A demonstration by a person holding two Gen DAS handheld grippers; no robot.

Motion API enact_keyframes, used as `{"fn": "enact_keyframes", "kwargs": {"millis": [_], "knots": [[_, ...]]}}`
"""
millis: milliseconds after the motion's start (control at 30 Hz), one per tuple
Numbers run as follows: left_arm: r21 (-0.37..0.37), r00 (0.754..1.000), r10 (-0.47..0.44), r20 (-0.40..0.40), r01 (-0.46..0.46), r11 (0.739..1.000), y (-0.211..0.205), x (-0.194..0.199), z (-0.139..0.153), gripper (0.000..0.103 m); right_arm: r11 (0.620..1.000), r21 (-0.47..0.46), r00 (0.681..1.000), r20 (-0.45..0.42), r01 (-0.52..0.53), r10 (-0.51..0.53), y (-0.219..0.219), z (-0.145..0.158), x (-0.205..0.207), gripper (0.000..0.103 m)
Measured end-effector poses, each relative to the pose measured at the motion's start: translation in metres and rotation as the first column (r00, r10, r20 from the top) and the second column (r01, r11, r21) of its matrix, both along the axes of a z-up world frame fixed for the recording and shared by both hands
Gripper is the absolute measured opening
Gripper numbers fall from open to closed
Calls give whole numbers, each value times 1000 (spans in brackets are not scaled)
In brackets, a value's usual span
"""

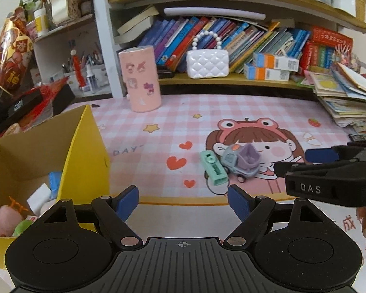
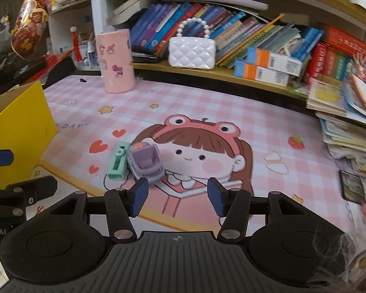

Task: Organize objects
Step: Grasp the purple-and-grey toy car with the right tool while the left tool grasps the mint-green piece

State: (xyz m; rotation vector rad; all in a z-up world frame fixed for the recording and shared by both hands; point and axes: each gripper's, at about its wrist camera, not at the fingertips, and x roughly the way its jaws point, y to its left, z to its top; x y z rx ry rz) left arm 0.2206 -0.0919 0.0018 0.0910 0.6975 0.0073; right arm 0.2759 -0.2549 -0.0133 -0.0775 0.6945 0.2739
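Observation:
A small grey toy car with a purple seat [image 1: 241, 162] [image 2: 146, 164] lies on the pink checked desk mat [image 1: 173, 122] [image 2: 231, 112]. A mint green block [image 1: 213, 168] [image 2: 118, 162] lies touching its left side. My left gripper [image 1: 183, 202] hovers open near the mat's front edge, short of both toys, nothing between its blue pads. My right gripper [image 2: 177, 196] is open too, just in front of the car and empty. It shows from the side at the right of the left wrist view [image 1: 312, 161].
An open yellow cardboard box [image 1: 83, 151] [image 2: 22, 122] with several small toys inside stands at the left. A pink sticker-covered canister [image 1: 141, 78] [image 2: 116, 61] stands at the back. A white quilted purse [image 1: 207, 62] sits on the bookshelf. Stacked booklets [image 2: 349, 122] crowd the right.

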Motion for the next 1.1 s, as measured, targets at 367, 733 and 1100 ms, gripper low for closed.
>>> {"fn": "enact_keyframes", "kwargs": {"millis": [367,733,1100], "knots": [[17,999,39,-33,-38,999,3,4,-6,82,995,1,994,-23,-103,103,21,-11,23,51],[6,998,29,-61,-29,1000,-5,19,-11,82,988,3,985,-74,-154,154,39,-32,64,46],[-57,998,36,-58,-39,998,-21,65,-25,73,989,149,1000,-20,-14,17,-15,3,53,39]]}}
